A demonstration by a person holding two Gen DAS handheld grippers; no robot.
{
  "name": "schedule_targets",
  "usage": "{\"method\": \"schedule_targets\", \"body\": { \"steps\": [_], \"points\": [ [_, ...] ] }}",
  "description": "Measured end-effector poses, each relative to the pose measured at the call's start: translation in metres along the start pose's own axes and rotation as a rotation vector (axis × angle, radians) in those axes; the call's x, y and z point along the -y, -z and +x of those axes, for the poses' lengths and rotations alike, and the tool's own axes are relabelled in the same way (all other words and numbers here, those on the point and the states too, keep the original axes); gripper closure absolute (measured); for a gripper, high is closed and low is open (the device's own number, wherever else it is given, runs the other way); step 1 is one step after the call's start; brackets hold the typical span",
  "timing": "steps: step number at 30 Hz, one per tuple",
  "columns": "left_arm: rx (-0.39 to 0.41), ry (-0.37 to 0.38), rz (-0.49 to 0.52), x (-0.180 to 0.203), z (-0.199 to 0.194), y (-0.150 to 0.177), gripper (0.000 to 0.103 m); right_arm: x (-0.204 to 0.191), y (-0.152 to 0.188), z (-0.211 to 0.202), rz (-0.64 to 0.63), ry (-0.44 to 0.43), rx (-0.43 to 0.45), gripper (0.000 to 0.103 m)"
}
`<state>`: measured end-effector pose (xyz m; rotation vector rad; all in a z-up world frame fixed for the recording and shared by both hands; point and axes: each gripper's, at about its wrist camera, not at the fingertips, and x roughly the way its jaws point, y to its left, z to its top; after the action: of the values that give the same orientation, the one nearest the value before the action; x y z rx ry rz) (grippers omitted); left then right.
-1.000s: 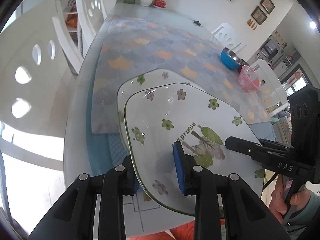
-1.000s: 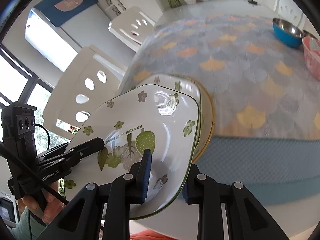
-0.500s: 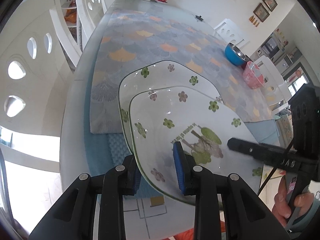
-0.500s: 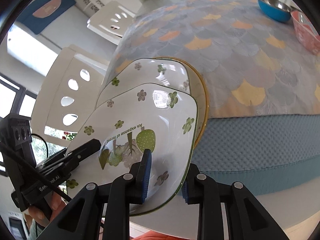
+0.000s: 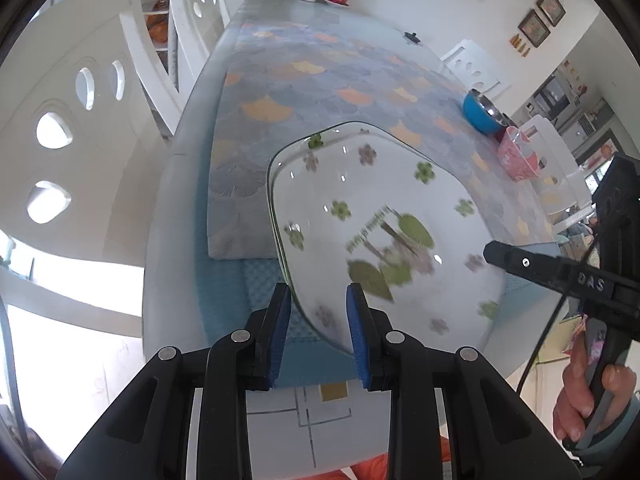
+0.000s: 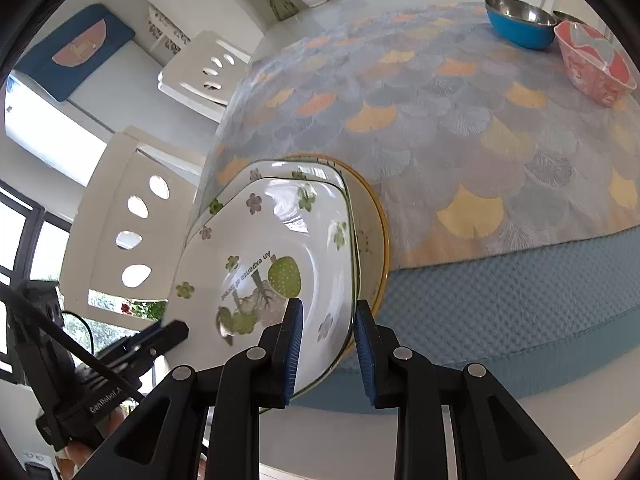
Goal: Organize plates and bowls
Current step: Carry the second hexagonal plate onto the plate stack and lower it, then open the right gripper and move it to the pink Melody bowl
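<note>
**Top plate down on the stack**

A second ago I was carrying the plate [image 5: 380, 216] tilted in the air, with the matching flowered plate [image 6: 256, 170] showing well clear below it. Now it has come down. From the left wrist the lower plate is fully covered. From the right wrist only a thin strip of its rim peeks out along the far side, with the yellow-rimmed plate [image 6: 376, 240] under both. The picture on the plate is blurred in the left view, so I judge it is not fully settled yet.

My left gripper [image 5: 318, 320] pinches the near-left rim, one pad inside the well and one outside. My right gripper [image 6: 326, 344] pinches the near-right rim the same way. Neither gap is wider than it was while I was carrying.

The stack sits at the near edge of the table [image 5: 172, 200], by the near left corner of the runner [image 5: 320, 80], half on the blue mat [image 6: 500, 300]. That makes three plates gathered. The blue bowl [image 5: 482, 114] and pink bowl [image 5: 516, 156] stand side by side, well apart, near the right edge, and I judge they come next.

The plate is squarish, white and glossy, with a thin green rim, scattered small flowers, a tree picture and a line of print.
</note>
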<state>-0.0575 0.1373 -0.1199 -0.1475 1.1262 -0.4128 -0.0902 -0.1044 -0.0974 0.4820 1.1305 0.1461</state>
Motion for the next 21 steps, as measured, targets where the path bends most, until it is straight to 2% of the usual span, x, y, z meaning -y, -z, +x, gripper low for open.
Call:
{"method": "schedule_targets", "body": {
  "steps": [7,21],
  "points": [
    [0.016,-0.012,-0.016,-0.009,-0.005,-0.003,0.078,-0.002,-0.001,-0.005,-0.003,-0.008,0.014,0.077],
    [0.04,-0.01,0.021,0.007,-0.012,-0.013,0.076,-0.009,0.007,-0.011,-0.044,0.023,-0.01,0.077]
  ]
}}
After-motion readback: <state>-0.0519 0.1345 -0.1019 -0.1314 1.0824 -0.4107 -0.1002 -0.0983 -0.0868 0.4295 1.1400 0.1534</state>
